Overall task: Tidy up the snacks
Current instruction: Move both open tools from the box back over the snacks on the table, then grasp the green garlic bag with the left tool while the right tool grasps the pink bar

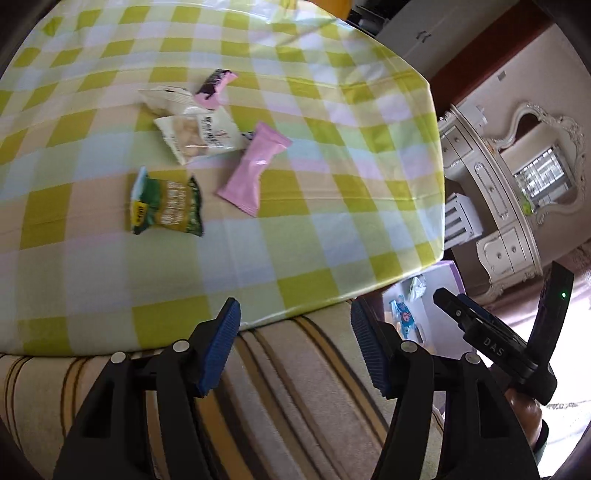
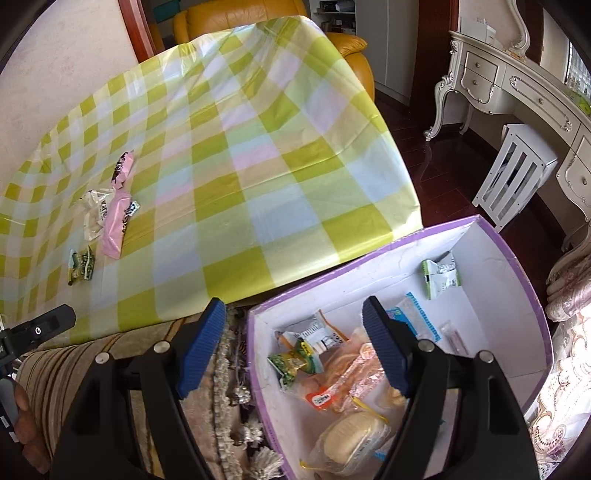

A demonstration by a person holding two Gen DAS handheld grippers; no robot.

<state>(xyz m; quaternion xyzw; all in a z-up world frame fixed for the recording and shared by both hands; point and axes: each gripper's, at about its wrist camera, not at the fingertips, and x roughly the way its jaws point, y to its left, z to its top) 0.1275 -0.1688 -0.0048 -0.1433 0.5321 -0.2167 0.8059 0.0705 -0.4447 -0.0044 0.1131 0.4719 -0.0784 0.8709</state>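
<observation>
Ahead of our left gripper [image 1: 295, 347], across the near edge of the surface [image 1: 332, 240], lie the snacks still to be put away: a green packet [image 1: 166, 203] nearest, a long pink packet [image 1: 255, 170] just to its right, a white packet [image 1: 199, 138] beyond them, another white one behind it, and a small pink-and-dark packet [image 1: 214, 88] farthest back. Our left fingers [image 1: 218, 347] stand moderately apart with nothing between them, hanging over the striped cushion at the near edge, so the green packet lies forward and a little to the left of them; its long axis runs roughly toward and away from us, while the pink packet slants from near-left to far-right. Our right gripper [image 2: 295, 347] is wider open and also empty, poised over the purple-rimmed box [image 2: 517, 266], which sits beside the surface at its right corner and already holds several packets, among them a pale green one [image 2: 441, 275] and a round biscuit pack [image 2: 354, 435]. We judge the left hand the nearer to the remaining snacks, and the right the nearer to the box. A green, yellow and white checked cloth covers the surface. Around us are dark wooden flooring, an ornate cream dresser [image 2: 517, 85] with a mirror, a small white slatted stool [image 2: 517, 173], and an orange leather armchair [image 2: 236, 18] behind the surface.
</observation>
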